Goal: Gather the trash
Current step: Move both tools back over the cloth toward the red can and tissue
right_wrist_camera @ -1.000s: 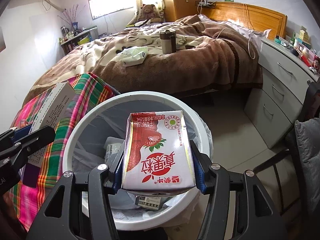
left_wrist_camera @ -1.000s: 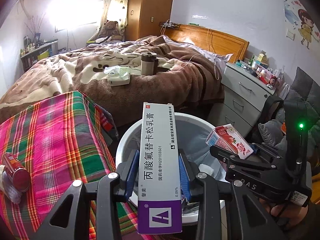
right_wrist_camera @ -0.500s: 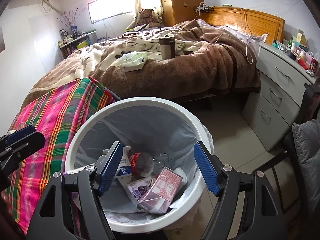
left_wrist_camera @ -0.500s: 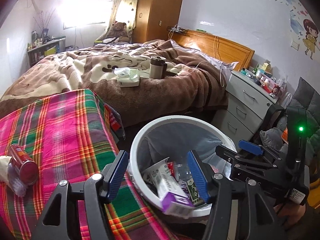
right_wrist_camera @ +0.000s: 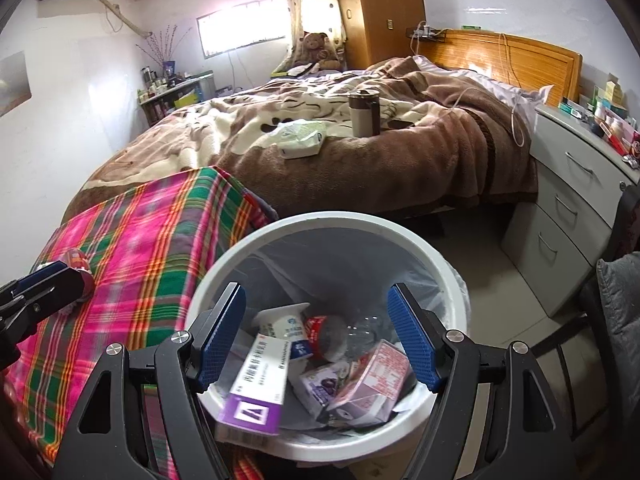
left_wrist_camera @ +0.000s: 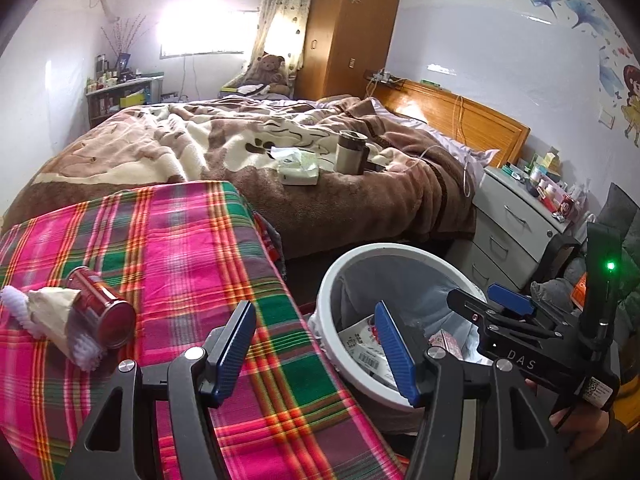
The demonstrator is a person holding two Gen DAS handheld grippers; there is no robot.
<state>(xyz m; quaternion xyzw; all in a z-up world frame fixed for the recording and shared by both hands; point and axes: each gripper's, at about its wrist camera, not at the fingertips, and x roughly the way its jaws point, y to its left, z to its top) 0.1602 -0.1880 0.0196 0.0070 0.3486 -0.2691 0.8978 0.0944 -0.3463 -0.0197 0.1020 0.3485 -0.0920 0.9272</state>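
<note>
Trash lies in the white bin (right_wrist_camera: 448, 280), which stands on the floor just beside the checked cloth (left_wrist_camera: 168, 248) and near the bed (left_wrist_camera: 248, 148). Inside the bin are a long white and purple box (right_wrist_camera: 256, 388), a pink carton (right_wrist_camera: 376, 380), a small white cup (right_wrist_camera: 284, 322) and a clear bottle (right_wrist_camera: 352, 330), all piled together on the thin bag that lines it.

The right claw (right_wrist_camera: 316, 340) hangs over the bin with its blue pads wide apart. It is let go and holds nothing.

The left claw (left_wrist_camera: 316, 352) is over the edge of the checked cloth, next to the bin. Its pads are apart too, and nothing is between them.

More trash is on the cloth, off to the left: a red can (left_wrist_camera: 102, 312) on its side, touching a crumpled brown paper (left_wrist_camera: 52, 312) and a fuzzy white thing (left_wrist_camera: 86, 350).

On the bed sit a tissue pack (left_wrist_camera: 298, 166) and a mug (left_wrist_camera: 352, 152), side by side.
</note>
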